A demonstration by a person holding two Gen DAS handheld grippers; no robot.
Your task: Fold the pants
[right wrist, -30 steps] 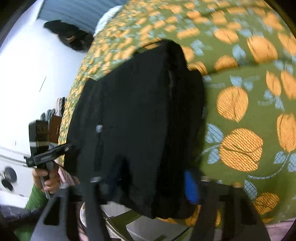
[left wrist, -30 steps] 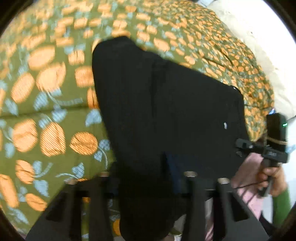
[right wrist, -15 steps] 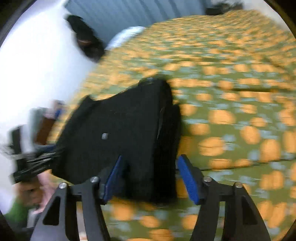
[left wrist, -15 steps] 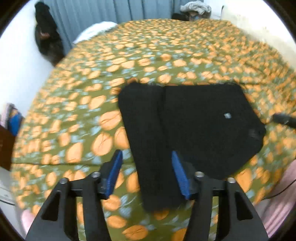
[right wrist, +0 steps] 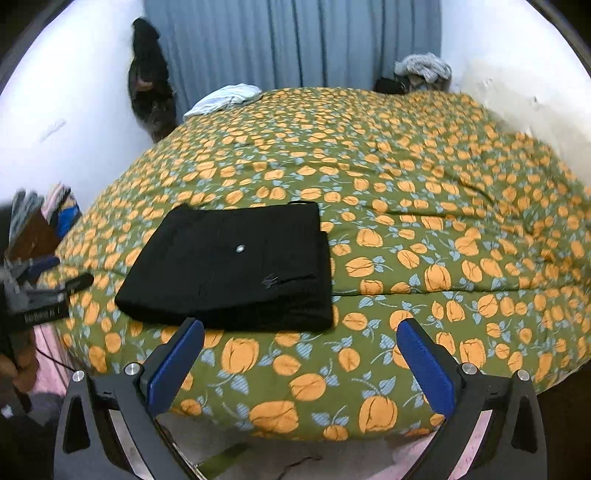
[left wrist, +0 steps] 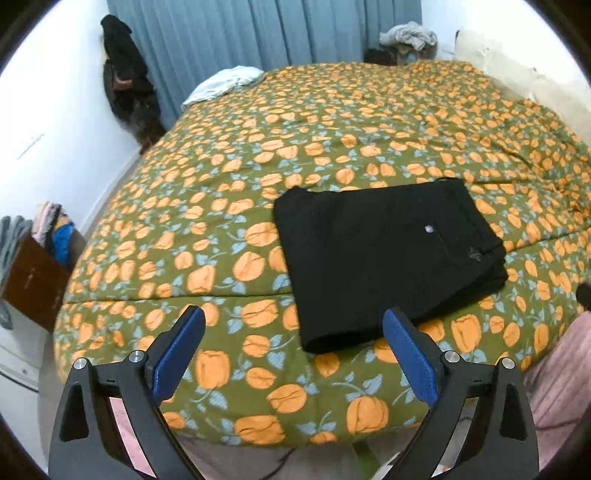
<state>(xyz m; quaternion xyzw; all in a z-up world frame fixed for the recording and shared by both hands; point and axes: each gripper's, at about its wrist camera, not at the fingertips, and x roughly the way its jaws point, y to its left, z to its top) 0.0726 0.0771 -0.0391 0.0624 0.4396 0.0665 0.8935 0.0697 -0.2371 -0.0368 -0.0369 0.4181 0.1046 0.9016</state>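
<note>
The black pants (left wrist: 384, 254) lie folded into a flat rectangle near the front edge of the bed; they also show in the right wrist view (right wrist: 236, 266). My left gripper (left wrist: 293, 354) is open and empty, held back from the bed's edge, below the pants. My right gripper (right wrist: 301, 358) is open and empty, also back from the edge, with the pants ahead to its left. The left gripper's body (right wrist: 40, 302) shows at the left edge of the right wrist view.
The bed has a green quilt with orange fruit print (left wrist: 332, 122). A white cloth (left wrist: 225, 83) lies at its far corner by the blue curtain (left wrist: 258, 33). A brown box of clothes (left wrist: 33, 273) stands at the left. A dark garment (left wrist: 123, 88) hangs on the wall.
Both grippers have let go of the pants, opened wide and pulled back and up from the bed. The pants now rest folded on the quilt.
</note>
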